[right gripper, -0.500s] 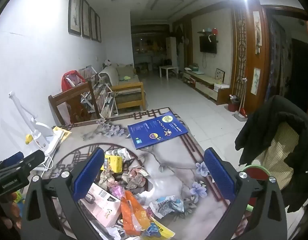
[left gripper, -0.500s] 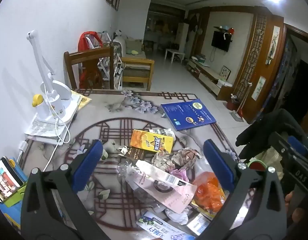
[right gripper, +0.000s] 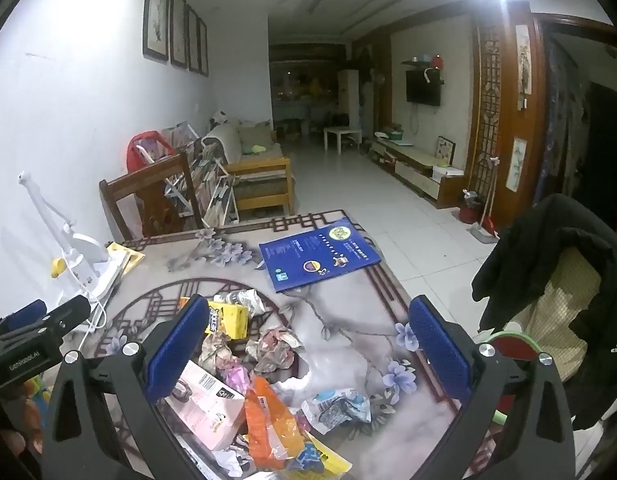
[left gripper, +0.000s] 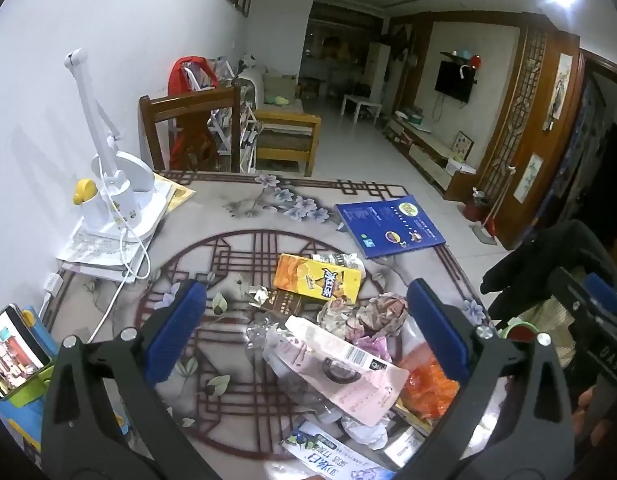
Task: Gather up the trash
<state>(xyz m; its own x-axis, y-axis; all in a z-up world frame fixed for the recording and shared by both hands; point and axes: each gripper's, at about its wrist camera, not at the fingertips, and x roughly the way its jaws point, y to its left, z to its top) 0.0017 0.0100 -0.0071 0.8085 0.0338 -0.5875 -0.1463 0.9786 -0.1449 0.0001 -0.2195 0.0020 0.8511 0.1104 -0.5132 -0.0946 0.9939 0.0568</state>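
Blue booklet (left gripper: 389,229) – white lamp (left gripper: 108,184), beyond trash (left gripper: 328,336)

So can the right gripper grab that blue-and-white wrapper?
Probably yes. The right gripper is wide open, and the blue-and-white wrapper lies uncovered on the table beside the pile, nothing over it.

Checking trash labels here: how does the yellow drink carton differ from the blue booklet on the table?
The yellow drink carton is a boxy pack lying in the litter pile; the blue booklet is flat, thin and broader. The carton touches crumpled wrappers, while the booklet lies apart near the table's far edge. Both rest on the table.
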